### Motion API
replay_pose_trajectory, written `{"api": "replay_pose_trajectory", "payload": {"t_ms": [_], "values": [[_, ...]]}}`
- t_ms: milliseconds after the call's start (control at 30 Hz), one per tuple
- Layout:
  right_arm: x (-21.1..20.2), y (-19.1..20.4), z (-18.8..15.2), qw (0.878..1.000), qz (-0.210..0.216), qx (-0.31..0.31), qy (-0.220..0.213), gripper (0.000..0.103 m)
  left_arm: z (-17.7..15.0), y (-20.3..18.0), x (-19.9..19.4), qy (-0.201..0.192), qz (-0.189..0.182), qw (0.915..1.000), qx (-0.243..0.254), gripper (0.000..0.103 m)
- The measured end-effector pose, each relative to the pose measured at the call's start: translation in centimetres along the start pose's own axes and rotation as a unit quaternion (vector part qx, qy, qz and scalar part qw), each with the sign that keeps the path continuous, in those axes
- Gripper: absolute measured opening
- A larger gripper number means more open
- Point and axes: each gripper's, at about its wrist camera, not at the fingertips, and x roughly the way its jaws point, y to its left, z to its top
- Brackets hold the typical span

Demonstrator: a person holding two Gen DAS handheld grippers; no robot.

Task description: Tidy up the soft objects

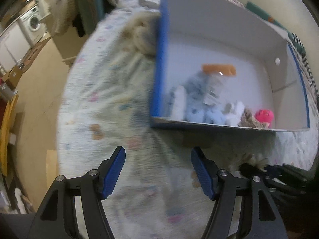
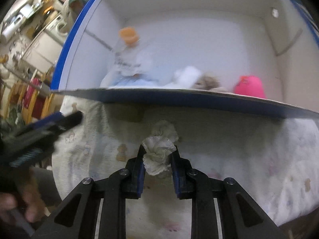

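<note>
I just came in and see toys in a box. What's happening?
A person is tidying soft things on a bed using two grippers. The right gripper has its jaws closed on a frilly cream scrunchie, just in front of the box. The left gripper is open and holds nothing. Several soft toys already lie in the box.

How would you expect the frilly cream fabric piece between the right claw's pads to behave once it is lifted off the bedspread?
The frilly cream fabric piece looks ruffled and crumpled, so it will probably flop and sag. It seems light. The right claw pinches its folds, so it may compress rather than slip.
</note>
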Motion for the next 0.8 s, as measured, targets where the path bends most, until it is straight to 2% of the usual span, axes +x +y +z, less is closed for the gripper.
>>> {"api": "replay_pose_trajectory", "payload": {"t_ms": [200,333,400,433,467,600,633,700,733,800], "values": [[-1.8,-1.4,-1.2,0.999,0.011,0.025,-0.023,0.025,0.2,-4.3,3.3,0.016,0.004,0.9987,0.048,0.065],[-2.3,-1.6,-1.8,0.999,0.014,0.027,-0.030,0.025,0.8,-5.9,4.6,0.010,0.006,0.9982,0.058,0.063],[-1.8,-1.2,-1.7,0.999,0.013,0.031,-0.030,0.025,1.0,-6.4,5.6,0.018,0.007,0.9981,0.058,0.055],[-1.7,-1.3,-1.7,0.999,0.014,0.034,-0.030,0.025,1.2,-6.7,6.1,0.023,0.008,0.9981,0.057,0.045],[-1.6,-1.3,-1.7,0.999,0.014,0.037,-0.030,0.025,1.3,-6.8,6.6,0.029,0.008,0.9980,0.055,0.041],[-2.0,-1.6,-1.4,0.998,0.019,0.040,-0.033,0.025,1.8,-7.0,8.6,0.054,0.005,0.9973,0.051,0.036],[-2.3,-1.7,-1.4,0.998,0.020,0.040,-0.035,0.025,1.8,-6.9,8.9,0.055,0.003,0.9973,0.047,0.027],[-2.4,-1.8,-1.4,0.998,0.022,0.039,-0.037,0.025,1.9,-6.9,9.1,0.058,-0.006,0.9973,0.046,0.018],[-2.4,-1.7,-1.3,0.998,0.023,0.038,-0.037,0.025,2.1,-7.0,9.2,0.060,-0.013,0.9970,0.046,0.009],[-2.4,-1.7,-1.4,0.998,0.023,0.036,-0.036,0.025,2.2,-7.1,9.1,0.070,-0.025,0.9961,0.047,0.009]]}}
